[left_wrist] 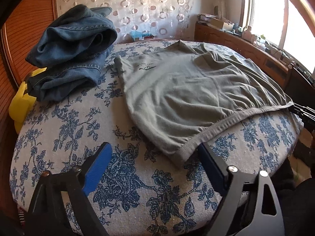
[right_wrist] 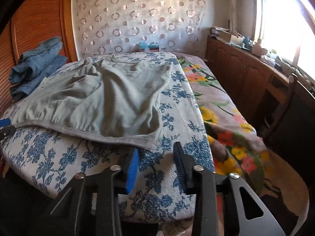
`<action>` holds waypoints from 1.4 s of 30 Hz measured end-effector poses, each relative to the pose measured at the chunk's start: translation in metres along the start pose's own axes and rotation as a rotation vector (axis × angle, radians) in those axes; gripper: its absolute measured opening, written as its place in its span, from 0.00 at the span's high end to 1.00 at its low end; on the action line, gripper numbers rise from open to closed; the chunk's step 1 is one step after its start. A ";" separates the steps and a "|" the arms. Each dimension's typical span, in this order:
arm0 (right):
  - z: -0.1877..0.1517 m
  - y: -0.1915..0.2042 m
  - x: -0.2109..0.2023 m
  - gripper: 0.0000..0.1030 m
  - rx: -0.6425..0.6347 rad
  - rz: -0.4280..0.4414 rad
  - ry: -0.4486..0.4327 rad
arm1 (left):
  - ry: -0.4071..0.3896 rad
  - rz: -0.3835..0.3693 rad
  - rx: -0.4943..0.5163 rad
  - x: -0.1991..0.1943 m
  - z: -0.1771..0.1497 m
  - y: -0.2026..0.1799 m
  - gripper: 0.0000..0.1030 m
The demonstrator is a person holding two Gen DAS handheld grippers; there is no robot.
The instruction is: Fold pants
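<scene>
Pants [left_wrist: 189, 90] lie flat on worktop [left_wrist: 118, 186], waistband just ahead of both tools. Left tool [left_wrist: 155, 157] spread, empty; right tool [right_wrist: 157, 157] partly closed, nothing pinched. Risk: w/ right closing short of hem, fold drags lopsided.

Soft matt grey-green pants [left_wrist: 177, 90], coarse woven floral cover [left_wrist: 118, 186], faded denim jeans [left_wrist: 72, 45] upper left, ribbed wood panel [right_wrist: 39, 17].
</scene>
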State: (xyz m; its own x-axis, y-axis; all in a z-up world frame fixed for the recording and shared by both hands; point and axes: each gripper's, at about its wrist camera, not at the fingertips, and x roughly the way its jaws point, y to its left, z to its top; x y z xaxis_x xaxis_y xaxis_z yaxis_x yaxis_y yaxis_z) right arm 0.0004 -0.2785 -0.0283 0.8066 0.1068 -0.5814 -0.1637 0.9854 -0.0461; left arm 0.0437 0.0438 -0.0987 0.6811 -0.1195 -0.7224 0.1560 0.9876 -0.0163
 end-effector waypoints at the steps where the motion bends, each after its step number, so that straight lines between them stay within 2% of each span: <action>1: -0.001 0.001 0.000 0.79 -0.001 0.005 0.000 | -0.006 -0.011 0.001 -0.002 -0.001 0.000 0.25; 2: -0.001 0.001 -0.001 0.85 -0.003 0.012 -0.002 | -0.010 -0.019 0.003 -0.004 -0.002 0.000 0.28; 3: -0.001 0.002 0.000 0.88 -0.004 0.017 -0.005 | -0.015 -0.027 0.007 -0.005 -0.002 0.000 0.36; 4: 0.000 0.002 -0.003 0.90 -0.002 0.020 -0.009 | -0.021 -0.040 0.013 -0.008 -0.003 -0.002 0.43; 9: 0.008 -0.008 0.003 0.94 0.020 0.052 -0.033 | -0.027 -0.072 0.020 -0.009 -0.001 -0.005 0.61; 15: 0.018 -0.016 0.015 0.95 0.040 0.080 -0.073 | -0.019 -0.076 0.026 -0.010 -0.001 -0.006 0.63; 17: 0.016 -0.015 0.015 0.95 0.034 0.082 -0.075 | -0.007 -0.076 0.034 -0.010 -0.001 -0.007 0.61; 19: 0.014 -0.012 0.019 0.95 0.030 0.079 -0.076 | 0.004 -0.069 0.051 -0.011 -0.003 -0.009 0.55; 24: 0.009 -0.017 0.018 0.95 0.034 0.076 -0.068 | 0.004 -0.063 0.066 -0.010 -0.003 -0.011 0.53; 26: 0.010 -0.018 0.017 0.95 0.033 0.078 -0.063 | 0.000 -0.065 0.069 -0.009 -0.002 -0.010 0.61; 28: 0.018 -0.016 0.017 0.95 0.030 0.082 -0.056 | 0.001 -0.094 0.056 -0.010 -0.001 -0.008 0.76; 31: 0.022 -0.016 0.014 0.96 0.019 0.084 -0.060 | 0.002 -0.106 0.035 -0.010 0.001 -0.004 0.85; 34: 0.024 -0.017 0.011 0.96 0.015 0.095 -0.062 | -0.014 -0.113 0.023 -0.016 0.002 -0.003 0.90; 42: 0.030 -0.013 -0.006 0.96 -0.017 0.113 -0.075 | -0.078 -0.113 0.029 -0.046 0.012 -0.004 0.92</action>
State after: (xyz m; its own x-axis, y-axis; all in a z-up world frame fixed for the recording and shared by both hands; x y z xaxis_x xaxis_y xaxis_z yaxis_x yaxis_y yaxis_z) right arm 0.0144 -0.2878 0.0005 0.8222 0.2274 -0.5217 -0.2650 0.9642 0.0026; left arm 0.0206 0.0437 -0.0568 0.7110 -0.2386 -0.6615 0.2547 0.9642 -0.0740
